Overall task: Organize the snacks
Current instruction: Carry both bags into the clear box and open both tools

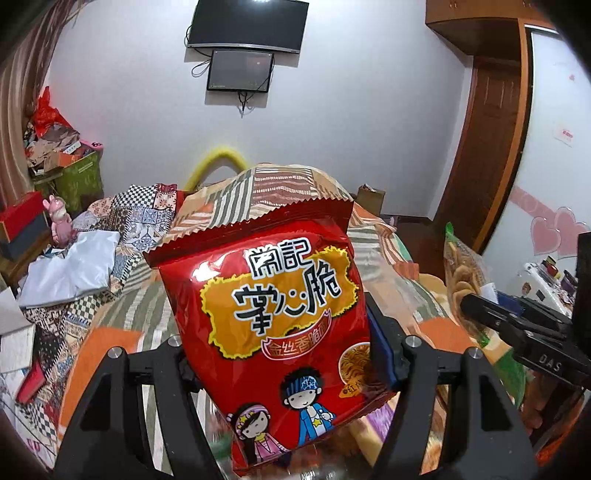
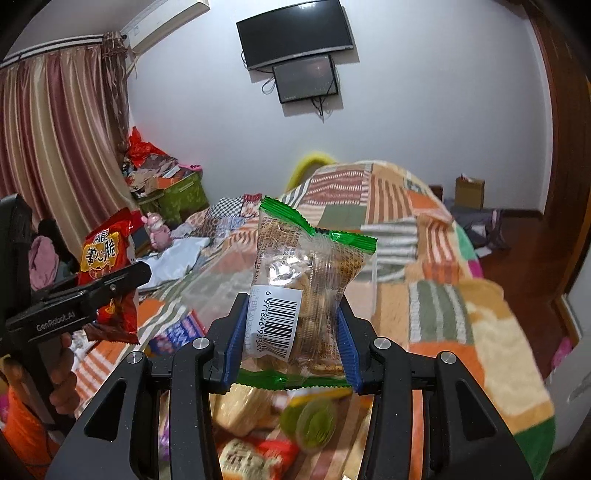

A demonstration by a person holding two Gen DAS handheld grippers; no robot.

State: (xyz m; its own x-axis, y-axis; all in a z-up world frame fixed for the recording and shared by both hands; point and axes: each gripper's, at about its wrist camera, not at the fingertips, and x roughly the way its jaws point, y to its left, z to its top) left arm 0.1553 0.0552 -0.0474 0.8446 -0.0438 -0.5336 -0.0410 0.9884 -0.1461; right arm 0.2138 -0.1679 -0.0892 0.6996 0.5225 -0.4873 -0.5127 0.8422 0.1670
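Blue ribbed pads [image 2: 236, 332] of the right gripper [image 2: 291, 332] are clamped on a clear, green-edged plastic packet of biscuits [image 2: 314, 273], held upright above the bed. Left gripper [image 1: 288, 354] jaws grip a glossy red crisp-noodle bag [image 1: 273, 317] at its lower sides, also raised. Near and below lie more loose snack packets [image 2: 251, 406], blurred. Beyond stretches a patchwork orange, green and striped blanket [image 2: 436, 258]; two dark wall screens [image 2: 295, 33] hang on the far wall.
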